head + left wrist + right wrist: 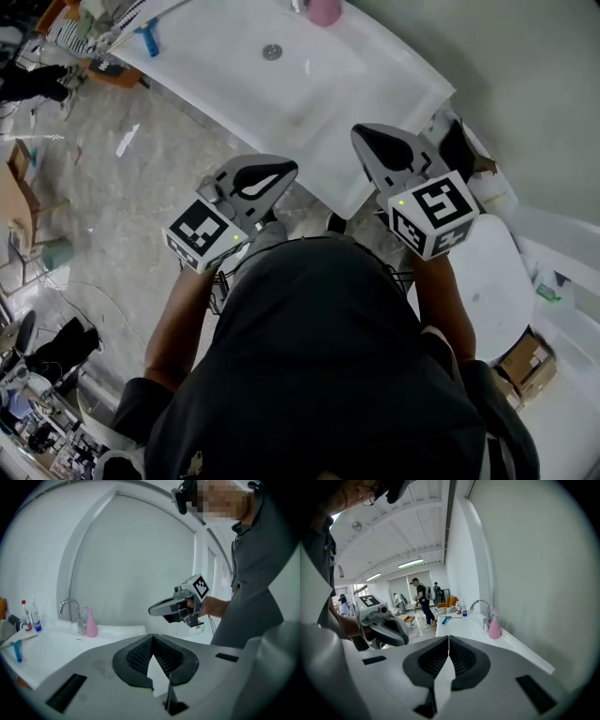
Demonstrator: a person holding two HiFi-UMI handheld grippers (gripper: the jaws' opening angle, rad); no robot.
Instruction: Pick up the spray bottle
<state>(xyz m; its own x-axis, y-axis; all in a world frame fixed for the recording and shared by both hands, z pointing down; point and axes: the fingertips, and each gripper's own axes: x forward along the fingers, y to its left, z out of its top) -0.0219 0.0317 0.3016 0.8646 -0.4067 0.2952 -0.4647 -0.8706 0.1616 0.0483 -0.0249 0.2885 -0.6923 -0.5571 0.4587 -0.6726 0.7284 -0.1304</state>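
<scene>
Head view: a person stands at a white washbasin (412, 103), a handheld gripper raised in each hand just short of its near rim. Closest to the onlooker, the left gripper (286, 171) has its jaws pressed together with nothing between them. Just beside it, the right gripper (367, 134) is closed tight in the same way and also empty.

The pink spray bottle (494, 626) stands upright at the back of the basin, well ahead of both grippers. It is forward and to the left of the left gripper's jaws, and forward and to the right of the right gripper's. It sits just beside the base of the chrome faucet (482, 605); whether the two touch cannot be told. Farther off, beyond the left gripper's left side, small bottles (36, 619) line the counter's far end.

The spray bottle looks like a small thin-walled plastic one, probably light even if part full. It is likely smooth, and possibly damp this close to the tap. Its walls would give under a hard squeeze, and its narrow foot would let it tip at a nudge. The safest hold appears to be across the round body below the shoulder, clear of the trigger head. Either gripper would first have to open wider than the body.
</scene>
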